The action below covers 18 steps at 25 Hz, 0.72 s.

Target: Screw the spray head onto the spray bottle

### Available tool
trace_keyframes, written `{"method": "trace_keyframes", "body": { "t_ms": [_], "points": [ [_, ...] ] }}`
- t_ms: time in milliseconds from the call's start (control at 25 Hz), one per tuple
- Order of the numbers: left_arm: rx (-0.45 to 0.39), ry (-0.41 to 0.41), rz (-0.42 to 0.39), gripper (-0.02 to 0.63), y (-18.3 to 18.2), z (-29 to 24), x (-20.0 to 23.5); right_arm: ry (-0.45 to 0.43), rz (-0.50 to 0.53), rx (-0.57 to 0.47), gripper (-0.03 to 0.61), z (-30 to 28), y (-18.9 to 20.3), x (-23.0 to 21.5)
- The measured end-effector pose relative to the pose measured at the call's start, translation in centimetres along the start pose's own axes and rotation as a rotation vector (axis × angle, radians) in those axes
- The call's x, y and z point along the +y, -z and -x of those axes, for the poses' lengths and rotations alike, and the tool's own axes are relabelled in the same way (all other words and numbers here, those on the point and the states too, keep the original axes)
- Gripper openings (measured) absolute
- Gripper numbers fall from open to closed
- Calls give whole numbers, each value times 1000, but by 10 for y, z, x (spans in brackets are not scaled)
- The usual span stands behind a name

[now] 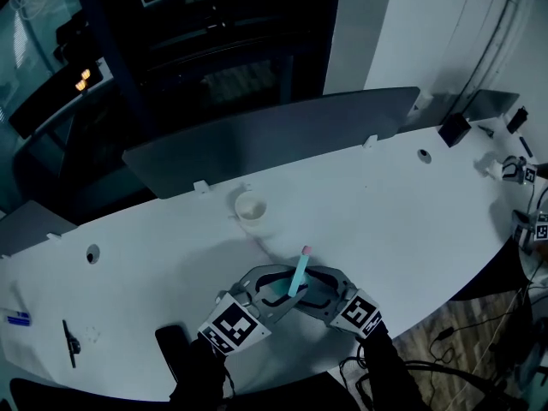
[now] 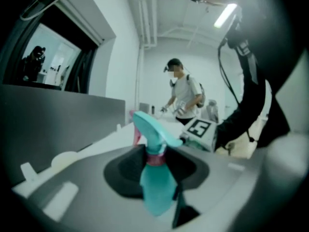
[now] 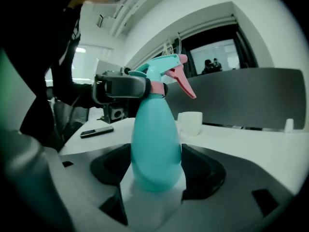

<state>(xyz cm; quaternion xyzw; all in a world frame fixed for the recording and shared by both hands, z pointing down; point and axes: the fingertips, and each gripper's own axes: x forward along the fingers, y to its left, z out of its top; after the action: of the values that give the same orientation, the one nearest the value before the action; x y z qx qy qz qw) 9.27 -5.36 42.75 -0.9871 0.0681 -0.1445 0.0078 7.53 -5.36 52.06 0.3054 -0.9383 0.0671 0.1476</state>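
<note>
The teal spray bottle [image 3: 155, 144] is held just above the near edge of the white table [image 1: 385, 212], between the two grippers. The right gripper [image 3: 157, 175] has its jaws pressed against the lower body of the bottle on both sides. The left gripper [image 2: 155, 175] is clamped around the spray head [image 3: 159, 69] at the pink collar [image 3: 157, 87], where head and bottle meet. The head sits on the neck, with its pink trigger [image 3: 183, 83] pointing toward the far side of the table. The bottle's wall is opaque, so I cannot tell what is inside it

A white cup [image 1: 249, 207] stands farther out on the table, beyond the bottle and apart from it; its inside is too dim to read. Behind the cup a long grey divider panel [image 1: 282, 135] runs along the far edge of the table. A black phone [image 1: 171, 347] lies flat near the front edge, just left of the left gripper, and a dark pen [image 1: 68, 341] lies farther left. A small black box [image 1: 453, 129] sits at the far right end. In the left gripper view a person [image 2: 186, 98] stands in the background across the room
</note>
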Motion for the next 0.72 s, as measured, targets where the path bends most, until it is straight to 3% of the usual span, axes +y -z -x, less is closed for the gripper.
{"method": "trace_keyframes", "body": {
  "t_ms": [80, 160, 400, 520, 720],
  "points": [
    [32, 14, -34, 133, 1, 1, -2, -120, -23, 16, 315, -2, 0, 2],
    [43, -3, -46, 133, 0, 1, -2, -127, -47, 27, 321, -2, -1, 1],
    [3, -124, -23, 140, -1, 3, 2, 202, -19, 4, 319, 3, -3, 1],
    [-4, -171, -24, 164, -5, 5, 5, 225, -24, -1, 319, 3, -2, 0],
    [-56, -203, 44, 169, -9, 7, 5, 205, -17, 1, 319, 2, -2, 1]
  ]
}}
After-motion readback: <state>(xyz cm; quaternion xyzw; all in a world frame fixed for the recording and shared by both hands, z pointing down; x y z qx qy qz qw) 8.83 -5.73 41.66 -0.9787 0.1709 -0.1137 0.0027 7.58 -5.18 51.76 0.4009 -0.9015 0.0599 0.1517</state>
